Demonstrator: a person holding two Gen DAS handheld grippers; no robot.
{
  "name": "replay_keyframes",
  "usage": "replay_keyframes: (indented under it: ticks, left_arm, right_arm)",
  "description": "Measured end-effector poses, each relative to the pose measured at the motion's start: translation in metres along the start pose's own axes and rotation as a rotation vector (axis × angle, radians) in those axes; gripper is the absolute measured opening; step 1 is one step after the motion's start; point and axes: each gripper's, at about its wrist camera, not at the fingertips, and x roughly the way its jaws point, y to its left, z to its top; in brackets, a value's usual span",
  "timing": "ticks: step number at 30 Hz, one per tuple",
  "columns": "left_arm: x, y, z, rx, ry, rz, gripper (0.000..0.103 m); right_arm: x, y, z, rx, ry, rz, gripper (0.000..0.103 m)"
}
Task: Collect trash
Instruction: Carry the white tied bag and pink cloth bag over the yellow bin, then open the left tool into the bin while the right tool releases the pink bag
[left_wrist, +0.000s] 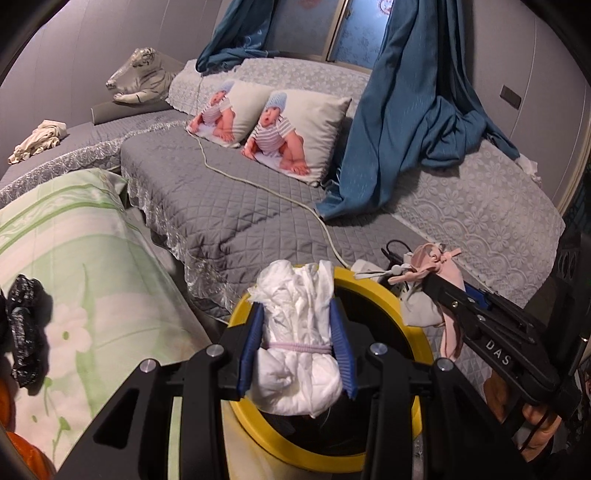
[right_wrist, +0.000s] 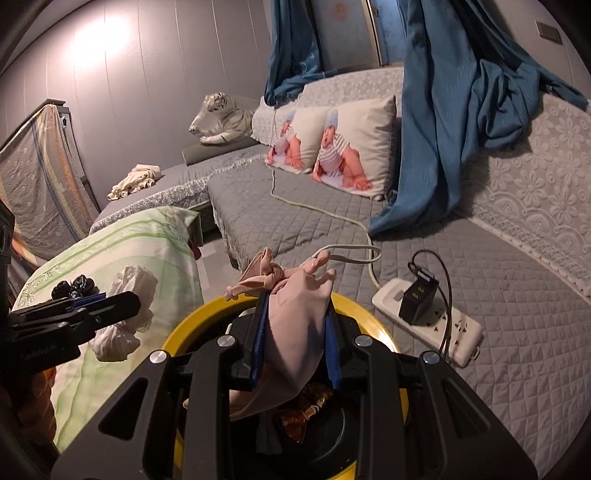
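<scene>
My left gripper (left_wrist: 297, 314) is shut on a rolled white diaper (left_wrist: 299, 332) and holds it over the yellow-rimmed bin (left_wrist: 417, 406). My right gripper (right_wrist: 295, 317) is shut on a knotted pink glove (right_wrist: 295, 314) and holds it over the same bin (right_wrist: 177, 332). Wrappers lie inside the bin (right_wrist: 306, 410). Each gripper shows in the other's view, the right one (left_wrist: 428, 278) at the bin's right side, the left one (right_wrist: 136, 299) at its left with the diaper (right_wrist: 122, 317).
A grey quilted sofa (left_wrist: 221, 206) with two baby-print pillows (left_wrist: 295, 133) and a blue curtain (left_wrist: 406, 122) lies ahead. A green floral pillow (left_wrist: 74, 266) carries a black crumpled item (left_wrist: 26, 332). A power strip with a charger (right_wrist: 424, 314) lies on the right. A cream cloth (left_wrist: 37, 140) lies far left.
</scene>
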Motion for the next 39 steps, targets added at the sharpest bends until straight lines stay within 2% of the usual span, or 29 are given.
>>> replay_keyframes:
  ticks: [17,27,32,36,37,39]
  left_arm:
    - [0.038,-0.015,-0.013,0.008,0.076,-0.034,0.035]
    - [0.039,-0.014,-0.013,-0.007,0.076,-0.046,0.037]
    - [0.036,-0.011,-0.011,-0.035,0.065,-0.035,0.045]
    - [0.031,-0.006,-0.009,-0.07,0.043,-0.019,0.061]
    - [0.029,-0.006,-0.009,-0.071,0.035,-0.011,0.067]
    - [0.025,-0.007,-0.008,-0.072,0.02,-0.004,0.073]
  right_arm:
    - [0.028,-0.015,-0.016,0.032,0.065,-0.017,0.026]
    - [0.032,-0.016,-0.015,0.03,0.072,-0.01,0.027]
    - [0.032,-0.016,-0.015,0.028,0.072,-0.014,0.031]
    - [0.03,-0.016,-0.015,0.032,0.063,-0.013,0.044]
    - [0.029,-0.017,-0.015,0.032,0.06,-0.012,0.045]
    - [0.026,-0.016,-0.013,0.028,0.053,-0.018,0.046]
